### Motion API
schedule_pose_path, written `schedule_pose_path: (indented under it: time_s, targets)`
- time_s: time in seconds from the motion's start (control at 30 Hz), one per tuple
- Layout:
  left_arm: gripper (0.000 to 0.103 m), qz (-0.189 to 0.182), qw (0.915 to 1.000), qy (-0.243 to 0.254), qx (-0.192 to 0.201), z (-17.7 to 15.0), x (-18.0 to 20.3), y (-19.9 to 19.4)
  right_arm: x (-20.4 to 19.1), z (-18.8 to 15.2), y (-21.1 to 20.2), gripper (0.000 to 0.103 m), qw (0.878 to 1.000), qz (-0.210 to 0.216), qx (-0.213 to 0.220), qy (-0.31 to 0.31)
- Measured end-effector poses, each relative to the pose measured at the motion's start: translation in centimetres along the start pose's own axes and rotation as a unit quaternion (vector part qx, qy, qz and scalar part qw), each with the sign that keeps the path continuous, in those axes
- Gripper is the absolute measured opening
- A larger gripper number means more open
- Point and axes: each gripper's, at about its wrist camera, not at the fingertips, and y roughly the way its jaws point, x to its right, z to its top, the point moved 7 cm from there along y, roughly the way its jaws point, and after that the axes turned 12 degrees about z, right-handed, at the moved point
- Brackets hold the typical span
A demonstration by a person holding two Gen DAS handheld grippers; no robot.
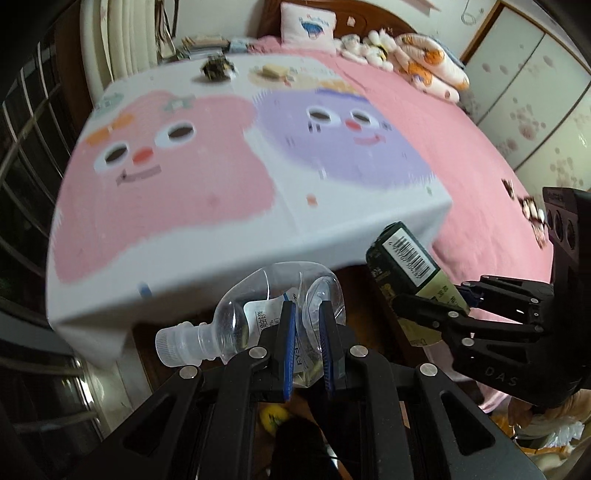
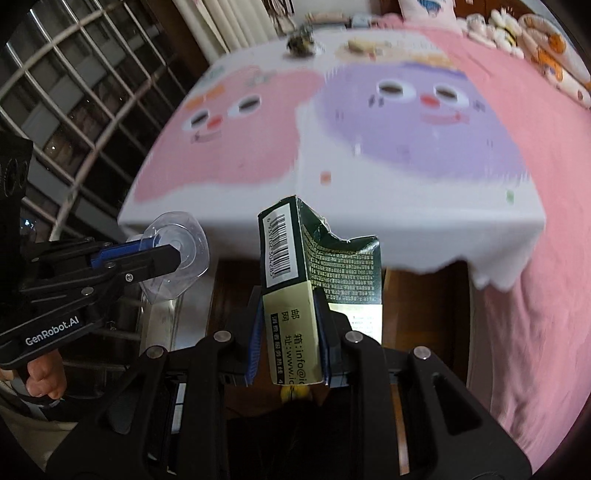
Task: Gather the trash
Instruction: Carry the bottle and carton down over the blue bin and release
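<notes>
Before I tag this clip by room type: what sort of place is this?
Most likely a bedroom in a home. A bed with a pink cover fills the view, a cartoon-print blanket lies over it, a pillow and soft toys sit at its head, and wardrobe doors stand beside it.

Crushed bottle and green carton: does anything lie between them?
Nothing does: in the left wrist view the crushed bottle and green carton hang apart, only dark wood behind the gap.
</notes>
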Motion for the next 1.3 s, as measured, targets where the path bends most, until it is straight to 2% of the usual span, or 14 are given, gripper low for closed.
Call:
schedule_pose_path:
  time_s: [0.13,0.23,0.53,0.7,0.9,0.93,0.97,1.0,1.03,1.07,1.13,1.2,1.27,1.3]
  targets:
    - [0.012,-0.012,0.9996,-0.002,-0.026,-3.5,1.1,1.7,1.3,-4.1,1.4,0.022,0.999,0.009,-0.022,0.041]
    - [0.012,-0.016,0.9991,-0.007,-0.039,-5.3,1.7,3.6,3.1,-5.8,2.8,0.022,0.996,0.016,-0.029,0.077]
    - [0.012,-0.035,0.9969,-0.017,-0.069,-6.9,2.9,12.7,10.8,-9.1,11.0,0.022,0.985,0.034,-0.03,0.166]
    - [0.012,-0.033,0.9963,-0.013,-0.078,-7.5,2.9,19.3,14.3,-11.0,16.7,0.023,0.981,0.037,-0.039,0.184]
    - [0.013,-0.022,0.9962,0.012,-0.084,-8.8,3.2,25.3,17.7,-12.4,22.5,0.025,0.977,0.046,-0.047,0.201]
    - [0.02,-0.016,0.996,0.016,-0.086,-9.2,3.0,26.2,18.2,-12.7,23.3,0.025,0.977,0.046,-0.049,0.203]
    - [0.032,-0.013,0.9959,0.017,-0.088,-9.5,3.0,26.9,18.7,-12.9,24.1,0.025,0.976,0.045,-0.052,0.205]
    - [0.038,-0.006,0.9961,0.015,-0.087,-9.7,2.8,27.6,19.0,-13.1,24.7,0.025,0.976,0.045,-0.053,0.205]
    - [0.047,0.001,0.9963,0.012,-0.086,-9.7,2.5,28.2,19.1,-13.4,25.1,0.028,0.976,0.046,-0.055,0.204]
    - [0.052,0.007,0.9963,0.01,-0.086,-9.9,2.2,28.7,19.4,-13.4,25.6,0.036,0.976,0.047,-0.058,0.204]
    - [0.055,0.025,0.9959,0.002,-0.087,-10.0,1.5,29.5,19.6,-13.5,26.4,0.047,0.977,0.049,-0.061,0.199]
    - [0.06,0.039,0.9954,-0.009,-0.087,-9.9,0.7,29.8,19.7,-13.3,26.7,0.047,0.978,0.049,-0.063,0.192]
    - [0.074,0.055,0.9949,-0.02,-0.082,-9.9,-0.5,29.6,19.6,-13.2,26.8,0.048,0.98,0.043,-0.065,0.182]
    - [0.076,0.061,0.9949,-0.024,-0.077,-9.7,-0.8,29.5,19.6,-13.0,27.1,0.048,0.981,0.04,-0.066,0.178]
